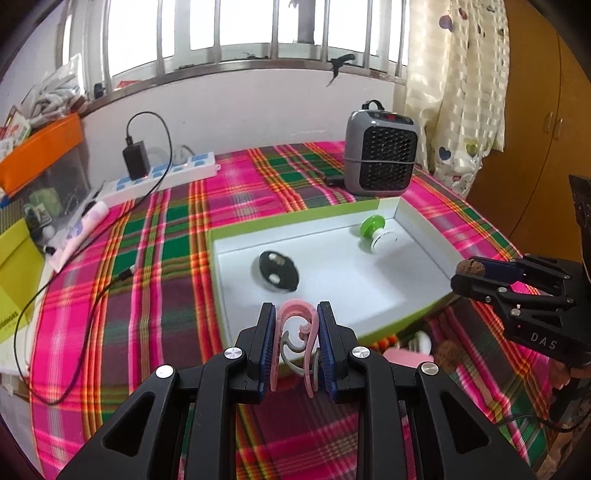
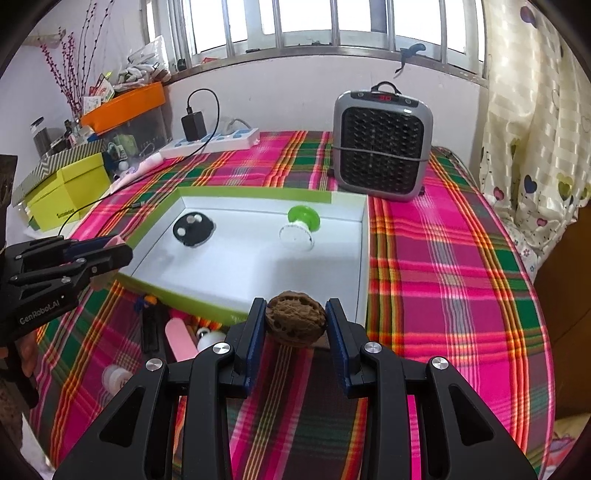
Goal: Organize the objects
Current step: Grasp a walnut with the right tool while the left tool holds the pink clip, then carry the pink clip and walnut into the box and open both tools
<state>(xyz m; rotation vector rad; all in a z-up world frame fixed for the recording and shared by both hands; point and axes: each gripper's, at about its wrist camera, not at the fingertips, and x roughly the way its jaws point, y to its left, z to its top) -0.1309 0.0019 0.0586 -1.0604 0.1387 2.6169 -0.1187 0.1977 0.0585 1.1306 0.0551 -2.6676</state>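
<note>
Pink clip [image 1: 297, 332] and brown walnut [image 2: 295, 323] held above the tray [image 1: 417, 314]

Daylight pours through a barred window [image 2: 332, 22] at twelve o'clock above a white wall [image 2: 288, 92]. A heart-print curtain [image 2: 535, 129] hangs at two o'clock beside a wooden wardrobe [image 1: 535, 129].

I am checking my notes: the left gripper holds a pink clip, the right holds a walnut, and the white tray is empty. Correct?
Not quite: the white tray is not empty. The right wrist view shows a black disc and a green-and-white spool in it. The rest is correct.
</note>
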